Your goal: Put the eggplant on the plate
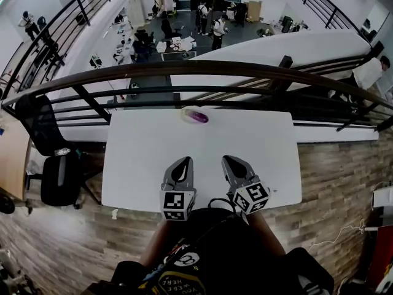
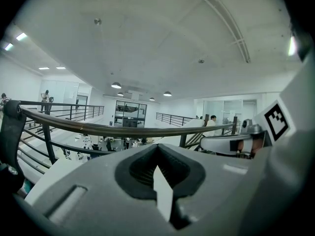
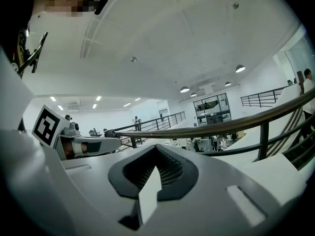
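A small purple eggplant [image 1: 198, 116] lies at the far edge of the white table [image 1: 138, 158], on what looks like a pale plate [image 1: 186, 113]. My left gripper [image 1: 183, 161] and right gripper [image 1: 229, 160] hover side by side over the table's near part, well short of the eggplant. Both point toward the far edge. In the left gripper view the left gripper [image 2: 157, 146] has its jaws meeting at the tip with nothing between them. The right gripper [image 3: 156, 148] looks the same in its own view. Neither gripper view shows the eggplant or the plate.
A dark curved railing [image 1: 184, 72] runs just behind the table's far edge, with a drop to a lower floor with people beyond it. A black office chair [image 1: 55, 165] stands left of the table. Wood flooring [image 1: 338, 177] lies to the right.
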`<state>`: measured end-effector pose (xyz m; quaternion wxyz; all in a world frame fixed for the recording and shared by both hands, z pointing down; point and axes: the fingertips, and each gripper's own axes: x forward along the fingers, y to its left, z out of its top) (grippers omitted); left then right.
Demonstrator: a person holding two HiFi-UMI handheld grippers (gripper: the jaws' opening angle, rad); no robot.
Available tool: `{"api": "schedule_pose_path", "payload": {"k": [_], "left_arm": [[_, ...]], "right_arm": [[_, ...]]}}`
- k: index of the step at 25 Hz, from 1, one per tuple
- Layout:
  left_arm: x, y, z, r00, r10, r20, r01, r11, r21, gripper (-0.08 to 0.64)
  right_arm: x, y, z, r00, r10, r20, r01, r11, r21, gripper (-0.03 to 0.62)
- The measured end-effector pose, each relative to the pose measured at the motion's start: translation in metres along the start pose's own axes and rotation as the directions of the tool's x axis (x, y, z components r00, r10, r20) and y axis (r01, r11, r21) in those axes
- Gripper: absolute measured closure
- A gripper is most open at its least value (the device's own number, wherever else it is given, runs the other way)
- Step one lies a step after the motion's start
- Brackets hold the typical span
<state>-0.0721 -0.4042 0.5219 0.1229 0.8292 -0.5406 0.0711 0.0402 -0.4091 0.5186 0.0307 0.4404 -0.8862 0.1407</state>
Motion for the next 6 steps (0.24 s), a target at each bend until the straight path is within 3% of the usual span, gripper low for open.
{"api": "schedule_pose_path", "payload": {"k": [6], "left_arm": [[-0.0017,-0.0022,0.0034,1.0,-0.001,0.012,0.001,1.0,0.0,0.555]], "right_arm": [[-0.0015,0.0027,-0.0007,1.0,0.018,-0.001,-0.018,1.0,0.006,0.591]]}}
